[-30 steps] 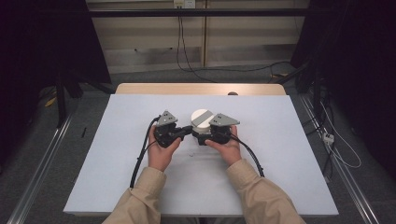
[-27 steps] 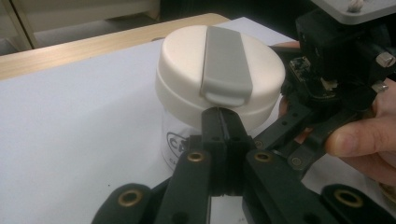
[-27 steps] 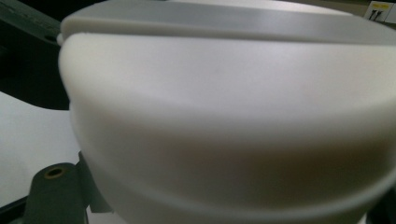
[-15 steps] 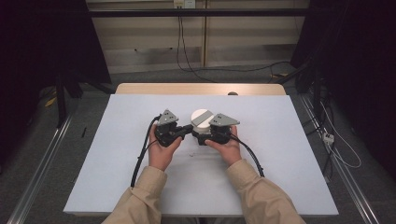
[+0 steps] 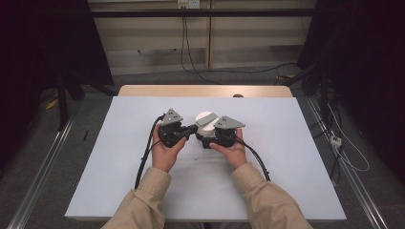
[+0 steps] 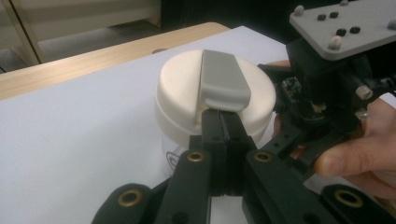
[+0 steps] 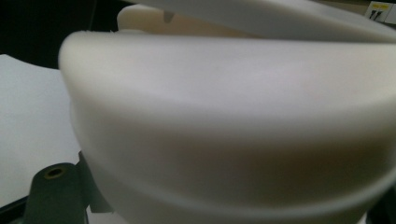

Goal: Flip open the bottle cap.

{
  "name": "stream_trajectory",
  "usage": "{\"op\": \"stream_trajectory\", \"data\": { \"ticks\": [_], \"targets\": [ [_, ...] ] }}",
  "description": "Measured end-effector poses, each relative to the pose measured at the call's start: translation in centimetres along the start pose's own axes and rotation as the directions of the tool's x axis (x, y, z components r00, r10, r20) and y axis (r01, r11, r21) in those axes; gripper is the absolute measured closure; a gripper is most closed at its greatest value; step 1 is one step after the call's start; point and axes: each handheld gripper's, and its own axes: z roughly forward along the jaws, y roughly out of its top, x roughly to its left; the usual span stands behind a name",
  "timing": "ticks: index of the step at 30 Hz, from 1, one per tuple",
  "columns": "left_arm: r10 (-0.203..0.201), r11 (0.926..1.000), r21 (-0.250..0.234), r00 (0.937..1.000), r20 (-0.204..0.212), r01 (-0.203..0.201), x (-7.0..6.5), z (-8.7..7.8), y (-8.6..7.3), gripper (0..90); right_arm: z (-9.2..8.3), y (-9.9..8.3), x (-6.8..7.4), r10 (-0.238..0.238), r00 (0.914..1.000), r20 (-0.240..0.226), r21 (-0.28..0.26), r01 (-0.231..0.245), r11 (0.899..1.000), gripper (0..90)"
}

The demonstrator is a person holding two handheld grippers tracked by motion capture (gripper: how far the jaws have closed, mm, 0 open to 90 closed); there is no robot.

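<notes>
A white-covered table (image 5: 143, 191) is seen from the high view, with a strip of bare wood along its far edge, and the person's two sleeved forearms are brought in from the near side. Near the middle of the table a round cream jar (image 5: 206, 122) is stood upright, topped by a wide cream lid (image 6: 187, 93) with a grey bar-shaped handle (image 6: 223, 79) laid across its top. The jar is flanked closely by both hands. The right gripper (image 5: 209, 139) is held against the jar's right side; in the right gripper view the jar's wall (image 7: 233, 140) is pressed up close to the camera, and the jaws are taken to be clamped on the jar, though the contact itself is blurred. The left gripper (image 6: 223, 123) is brought in from the jar's left, and in the left gripper view its two black jaws are pressed together with no gap, their tips set just beneath the near end of the grey handle, touching or almost touching it.
</notes>
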Motion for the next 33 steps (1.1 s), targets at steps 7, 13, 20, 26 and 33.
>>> {"op": "stream_trajectory", "data": {
  "ticks": [7, 13, 20, 26, 33],
  "targets": [
    [0.017, 0.9999, -0.001, 0.9999, -0.001, -0.017, -0.1, 0.0, 0.7, 90.0, 0.0, 0.0, 0.0, 0.001, 1.0000, 0.001, 0.000, -0.001, 1.000, 18.8],
    [0.018, 0.9998, -0.003, 0.9998, 0.000, -0.018, -0.3, 0.2, 0.9, 90.0, 0.0, 0.0, 0.0, -0.002, 1.0000, 0.001, 0.000, 0.002, 1.000, 18.9],
    [0.023, 0.9997, -0.004, 0.9997, 0.000, -0.023, -0.3, 0.3, 1.2, 90.0, 0.0, 0.0, 0.1, -0.005, 1.0000, 0.002, 0.001, 0.005, 1.000, 18.8],
    [0.027, 0.9996, -0.005, 0.9996, 0.005, -0.027, -0.4, 0.3, 1.7, 90.0, 0.0, 0.0, 0.1, -0.007, 1.0000, 0.001, 0.000, 0.007, 1.000, 18.9],
    [0.037, 0.9993, -0.010, 0.9993, 0.005, -0.037, -0.6, 0.4, 2.5, 90.0, 0.0, 0.0, 0.1, -0.004, 1.0000, 0.002, -0.001, 0.004, 1.000, 18.8]
  ]
}}
